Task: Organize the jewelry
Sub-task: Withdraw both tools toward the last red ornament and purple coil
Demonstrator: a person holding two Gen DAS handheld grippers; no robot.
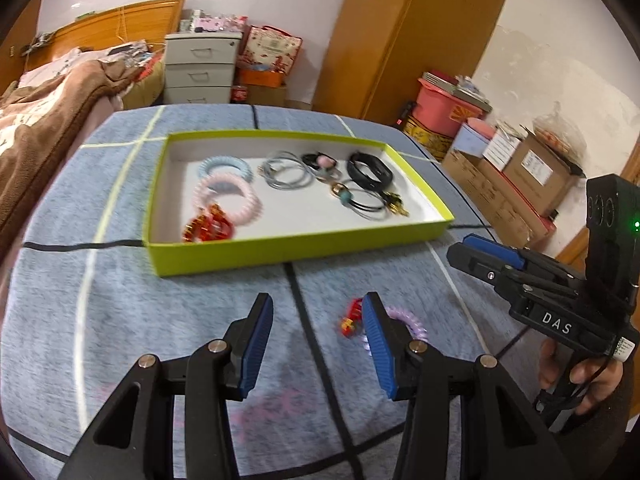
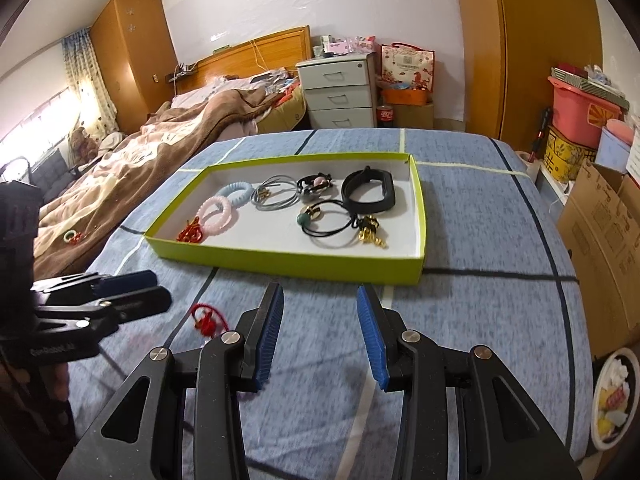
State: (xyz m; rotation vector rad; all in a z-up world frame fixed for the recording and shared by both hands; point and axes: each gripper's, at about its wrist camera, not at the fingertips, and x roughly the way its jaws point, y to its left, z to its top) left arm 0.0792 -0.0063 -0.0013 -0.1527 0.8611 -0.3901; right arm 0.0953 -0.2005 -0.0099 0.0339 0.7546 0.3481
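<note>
The table (image 2: 480, 240), covered with a blue-grey cloth with pale and dark lines, carries a shallow lime-green cardboard tray (image 2: 280, 262) near its far edge. Inside the tray lie most pieces: a black band (image 2: 370, 192), pink and blue spiral ties, grey rings, a red charm. Two pieces are not yet sorted, and they lie on the cloth close to the near edge: a lilac spiral hair tie (image 1: 412, 322) and a small red knotted ornament (image 1: 350, 318). The left tongs (image 1: 318, 344) stand wide and empty just beside them. The right tongs (image 2: 320, 334) are also wide and hold nothing. The next move probably calls for closing on one piece and carrying it to the tray.
</note>
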